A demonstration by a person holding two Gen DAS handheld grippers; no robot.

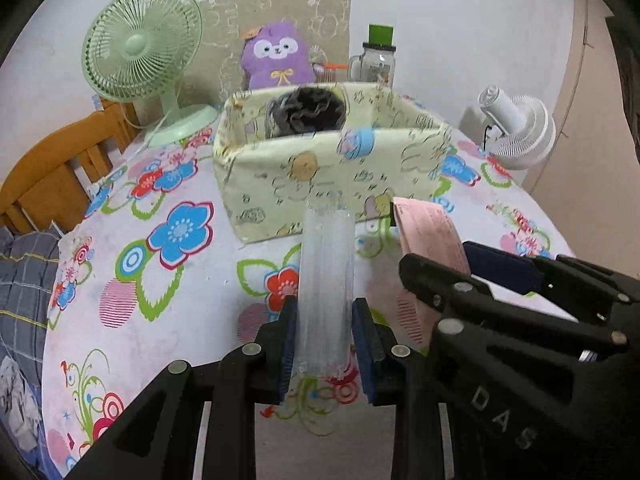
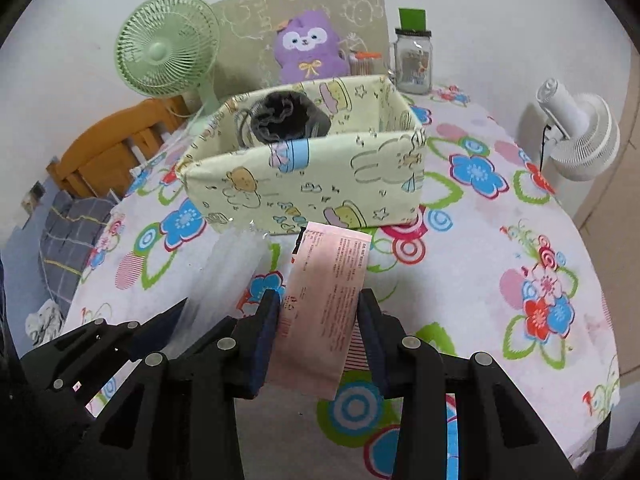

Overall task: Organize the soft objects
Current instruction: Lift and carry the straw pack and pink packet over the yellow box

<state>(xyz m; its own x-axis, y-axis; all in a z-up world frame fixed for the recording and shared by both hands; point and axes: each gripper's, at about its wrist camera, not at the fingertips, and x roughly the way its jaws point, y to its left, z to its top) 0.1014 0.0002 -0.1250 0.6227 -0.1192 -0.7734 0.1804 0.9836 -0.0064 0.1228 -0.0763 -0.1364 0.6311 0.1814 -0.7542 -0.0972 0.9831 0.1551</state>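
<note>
Left gripper [image 1: 325, 340]: jaws clamped on a clear plastic packet [image 1: 326, 280], lower centre of the left wrist view; packet's long axis runs straight up the frame along the fingers, its far end just short of the near wall of the fabric storage box [image 1: 320, 184].

Right gripper [image 2: 318, 344]: jaws clamped on a pink packet [image 2: 326, 300], lower centre of the right wrist view; long axis likewise up the frame, tilted slightly right, top edge just below the box's near wall.

Relation governing the coming move, as judged: box lies dead ahead and above both packets in frame; both are held off the floral tablecloth [image 2: 500, 260] and must clear the near rim. Neither hand is plainly nearer; the two grippers sit side by side.

Box contents: one dark grey drawstring pouch [image 1: 308, 112], rear left compartment; right portion appears vacant.

Beyond box, upper frame: green desk fan [image 1: 140, 44], purple plush toy [image 1: 276, 56], glass jar [image 1: 374, 62]; white fan [image 1: 520, 132] at right.
</note>
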